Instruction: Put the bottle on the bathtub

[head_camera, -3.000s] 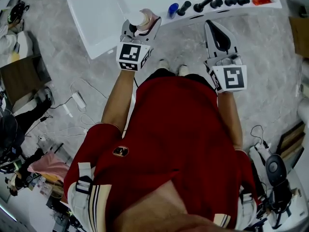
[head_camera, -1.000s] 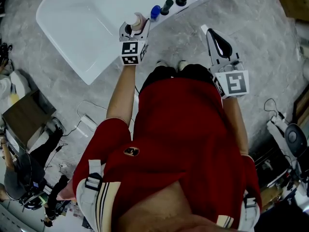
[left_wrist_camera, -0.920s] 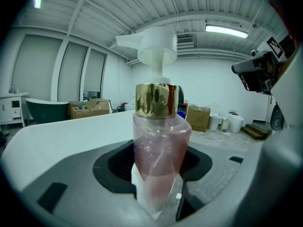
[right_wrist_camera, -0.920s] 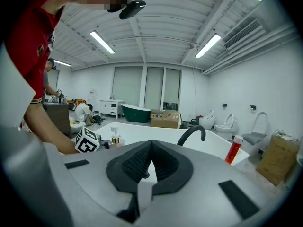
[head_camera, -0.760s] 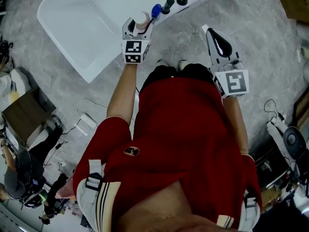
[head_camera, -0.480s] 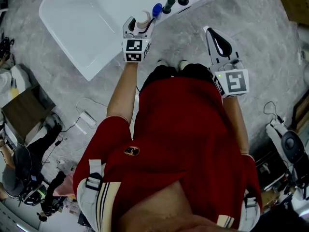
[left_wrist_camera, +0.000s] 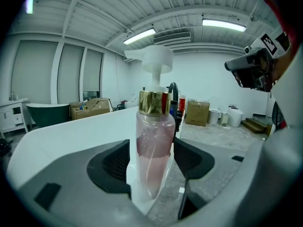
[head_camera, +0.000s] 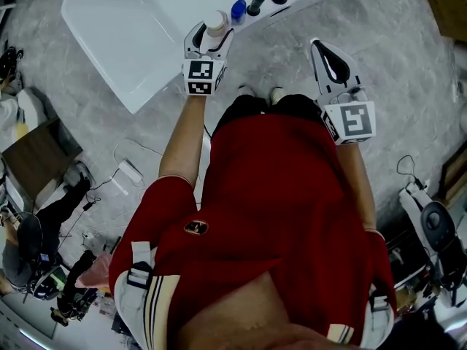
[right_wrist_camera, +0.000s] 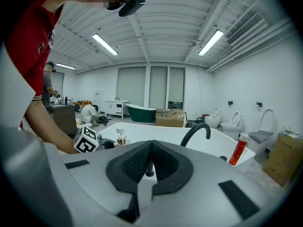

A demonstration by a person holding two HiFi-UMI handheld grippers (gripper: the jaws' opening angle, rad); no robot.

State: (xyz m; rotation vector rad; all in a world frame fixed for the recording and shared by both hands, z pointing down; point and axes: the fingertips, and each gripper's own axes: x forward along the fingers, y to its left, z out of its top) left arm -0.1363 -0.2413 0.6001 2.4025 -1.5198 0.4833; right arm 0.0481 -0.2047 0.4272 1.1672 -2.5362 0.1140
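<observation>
White bathtub carries the bottle upright on its near edge, between my left gripper jaws, just opened and loose. Releasing now, I judge; next I draw back straight. Right gripper is closed, empty.

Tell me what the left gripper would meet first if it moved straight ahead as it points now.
The pump bottle: it stands between the left gripper's jaws, which have just been opening, apparently on the bathtub rim. Contact would come almost at once.
</observation>
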